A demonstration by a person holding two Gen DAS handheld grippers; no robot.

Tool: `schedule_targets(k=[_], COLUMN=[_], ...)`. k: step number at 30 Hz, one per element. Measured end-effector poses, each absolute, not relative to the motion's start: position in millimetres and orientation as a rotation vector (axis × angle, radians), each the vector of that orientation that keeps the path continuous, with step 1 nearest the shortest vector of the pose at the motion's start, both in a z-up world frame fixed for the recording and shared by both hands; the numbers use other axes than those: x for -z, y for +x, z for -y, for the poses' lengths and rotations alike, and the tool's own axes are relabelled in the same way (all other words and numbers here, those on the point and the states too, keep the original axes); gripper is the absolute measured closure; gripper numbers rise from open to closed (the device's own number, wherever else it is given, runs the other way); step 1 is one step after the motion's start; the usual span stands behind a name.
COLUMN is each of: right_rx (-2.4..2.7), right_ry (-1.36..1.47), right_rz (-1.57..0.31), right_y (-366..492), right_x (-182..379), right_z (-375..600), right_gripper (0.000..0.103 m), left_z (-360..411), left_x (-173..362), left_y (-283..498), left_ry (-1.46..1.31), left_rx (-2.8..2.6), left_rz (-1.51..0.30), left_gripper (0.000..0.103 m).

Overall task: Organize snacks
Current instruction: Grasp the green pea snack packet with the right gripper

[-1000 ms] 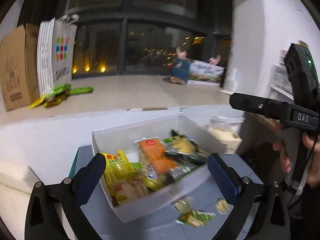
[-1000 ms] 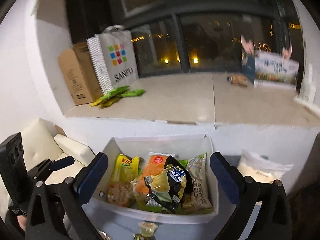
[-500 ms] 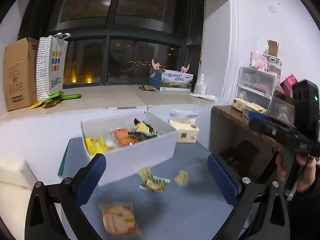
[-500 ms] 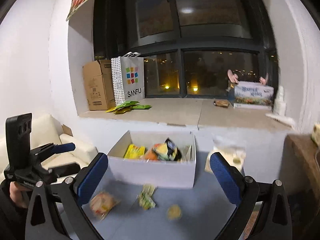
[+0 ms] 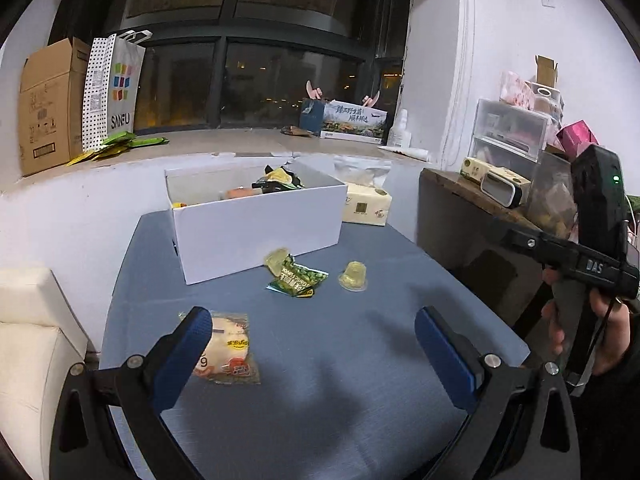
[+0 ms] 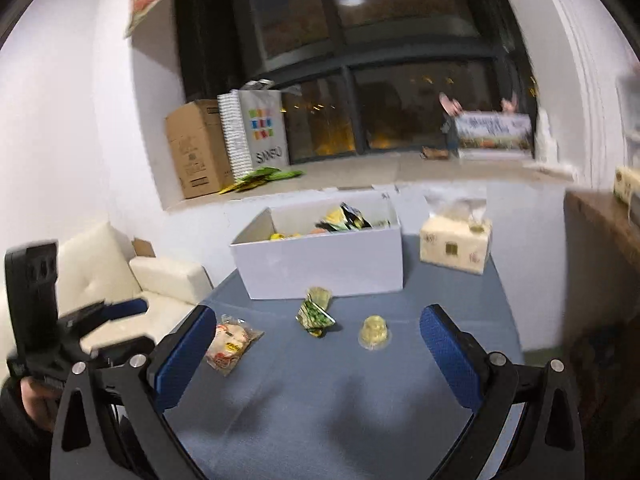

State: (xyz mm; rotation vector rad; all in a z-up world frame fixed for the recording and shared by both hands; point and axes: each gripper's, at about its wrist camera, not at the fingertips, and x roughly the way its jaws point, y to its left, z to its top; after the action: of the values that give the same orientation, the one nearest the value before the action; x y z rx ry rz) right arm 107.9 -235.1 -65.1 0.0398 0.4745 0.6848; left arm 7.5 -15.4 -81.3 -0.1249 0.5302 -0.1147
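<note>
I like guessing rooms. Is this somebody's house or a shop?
Most likely a room at home: a cream sofa beside the blue table, a tissue pack, and a big night window with a shopping bag on its sill.

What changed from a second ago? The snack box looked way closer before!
Both grippers, left and right, pulled back from the white box toward the near end of the blue table, bringing the bread packet, green packet and jelly cups into view. Nothing was grabbed or released. Both grippers stayed open; the box stayed put.
</note>
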Motion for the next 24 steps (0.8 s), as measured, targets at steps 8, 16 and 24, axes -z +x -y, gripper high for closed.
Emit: schedule_targets(k=[8, 16, 24], right_rx=[-0.730, -0.752, -0.814], right_ry=[0.027, -0.180, -0.301], right_rz=[-0.429, -0.578, -0.664], right_y=[113.8, 139.9, 204.4], right_x=[80.7, 97.1, 124.6], right_z=[225.5, 171.1, 114.5], right_gripper=[0.000, 0.000, 0.000], left_z=[3.3, -10.9, -24.5], left_x=[89.4, 101.3, 113.4], left_y=[5.5, 1.7, 2.4], left_ry=[-0.133, -0.152, -0.176], left_rx=[0.078, 0.051, 0.024], left_rz=[-0.548, -0.571, -0.602], left_gripper=[0.000, 0.000, 0.000])
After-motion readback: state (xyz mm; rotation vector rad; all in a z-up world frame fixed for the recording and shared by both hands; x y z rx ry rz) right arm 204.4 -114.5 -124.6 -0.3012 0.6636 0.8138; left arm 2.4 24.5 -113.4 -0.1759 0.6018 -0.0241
